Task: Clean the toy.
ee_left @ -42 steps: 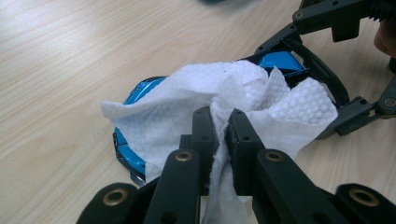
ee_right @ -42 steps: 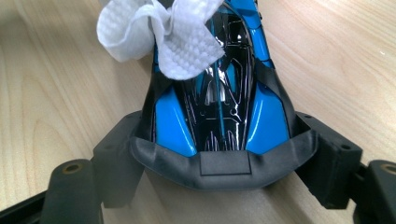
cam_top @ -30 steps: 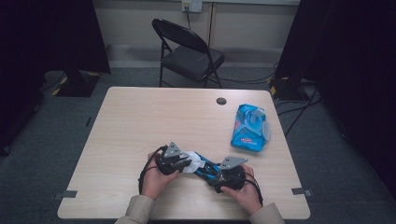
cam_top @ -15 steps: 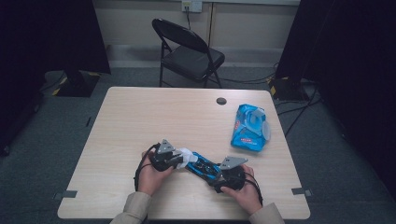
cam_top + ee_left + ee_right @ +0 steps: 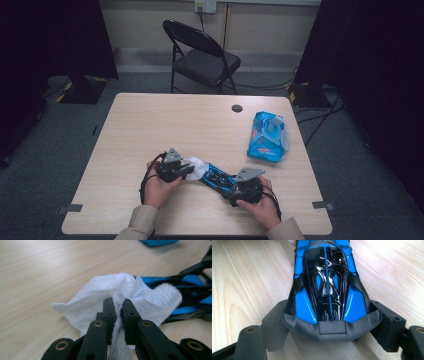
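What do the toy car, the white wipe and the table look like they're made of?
Toy car: probably hard glossy plastic, blue and black, with sharp highlights on the shell; its end bumper looks matte.
White wipe: soft non-woven tissue or cloth, judging by its dimpled texture and crumpled folds in the left gripper.
Table: pale wood grain, likely a laminate, with a smooth, faintly shiny top.

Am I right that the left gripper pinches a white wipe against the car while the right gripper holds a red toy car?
Not quite: the toy car is blue and black, not red, as the right gripper view shows. The left gripper does pinch the white wipe; the right gripper holds the car.
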A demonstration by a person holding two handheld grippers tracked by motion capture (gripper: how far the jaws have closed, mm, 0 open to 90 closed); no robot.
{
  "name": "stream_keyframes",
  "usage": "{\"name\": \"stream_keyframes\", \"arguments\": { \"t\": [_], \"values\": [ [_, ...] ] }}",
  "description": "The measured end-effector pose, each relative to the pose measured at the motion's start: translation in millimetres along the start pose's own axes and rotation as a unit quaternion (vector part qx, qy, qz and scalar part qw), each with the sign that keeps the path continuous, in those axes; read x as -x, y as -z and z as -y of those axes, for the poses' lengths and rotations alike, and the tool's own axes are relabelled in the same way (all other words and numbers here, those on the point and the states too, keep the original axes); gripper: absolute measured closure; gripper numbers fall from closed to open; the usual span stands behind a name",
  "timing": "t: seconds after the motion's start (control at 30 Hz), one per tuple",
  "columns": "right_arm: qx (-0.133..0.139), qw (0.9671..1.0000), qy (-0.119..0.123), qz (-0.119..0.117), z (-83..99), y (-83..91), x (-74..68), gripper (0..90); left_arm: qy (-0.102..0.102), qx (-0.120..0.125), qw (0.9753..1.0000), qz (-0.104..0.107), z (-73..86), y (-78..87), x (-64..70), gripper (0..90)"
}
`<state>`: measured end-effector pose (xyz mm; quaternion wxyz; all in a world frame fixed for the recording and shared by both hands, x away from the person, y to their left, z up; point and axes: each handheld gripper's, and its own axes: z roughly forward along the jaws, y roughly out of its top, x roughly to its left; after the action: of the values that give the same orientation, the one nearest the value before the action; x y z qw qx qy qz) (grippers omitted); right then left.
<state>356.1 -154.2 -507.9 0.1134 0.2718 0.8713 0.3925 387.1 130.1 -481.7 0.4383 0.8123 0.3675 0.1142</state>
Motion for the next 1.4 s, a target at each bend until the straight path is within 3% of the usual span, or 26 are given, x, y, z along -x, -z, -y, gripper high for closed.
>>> {"name": "stream_keyframes", "arguments": {
  "t": [0.3,0.43,0.7,0.9,1.0,1.23,1.4],
  "values": [
    [0.0,1.0,0.0,0.0,0.0,0.0,0.0,24.6,-0.04,0.027,0.9976,0.05,-28.9,-6.6,39.6,83.4],
    [0.0,1.0,0.0,0.0,0.0,-0.1,0.0,24.7,-0.049,0.025,0.9955,0.077,-36.6,-17.9,57.2,83.4],
    [0.0,1.0,0.0,0.0,0.0,0.0,0.0,24.7,-0.061,0.0,0.993,0.101,-37.2,-49.0,79.6,83.4],
    [0.0,1.0,0.0,0.0,0.0,0.0,0.0,24.7,-0.072,-0.014,0.9929,0.093,-32.8,-64.4,85.7,82.6],
    [0.0,1.0,0.0,0.0,0.0,0.0,0.0,24.7,-0.08,-0.02,0.9926,0.089,-34.0,-65.2,86.7,82.6],
    [0.0,1.0,0.0,0.0,0.0,0.0,0.0,24.7,-0.067,-0.015,0.9934,0.091,-33.1,-65.9,81.0,82.6],
    [0.0,1.0,0.0,0.0,0.0,0.0,0.0,24.7,-0.081,-0.021,0.993,0.083,-35.0,-64.7,81.2,82.7]
  ]
}}
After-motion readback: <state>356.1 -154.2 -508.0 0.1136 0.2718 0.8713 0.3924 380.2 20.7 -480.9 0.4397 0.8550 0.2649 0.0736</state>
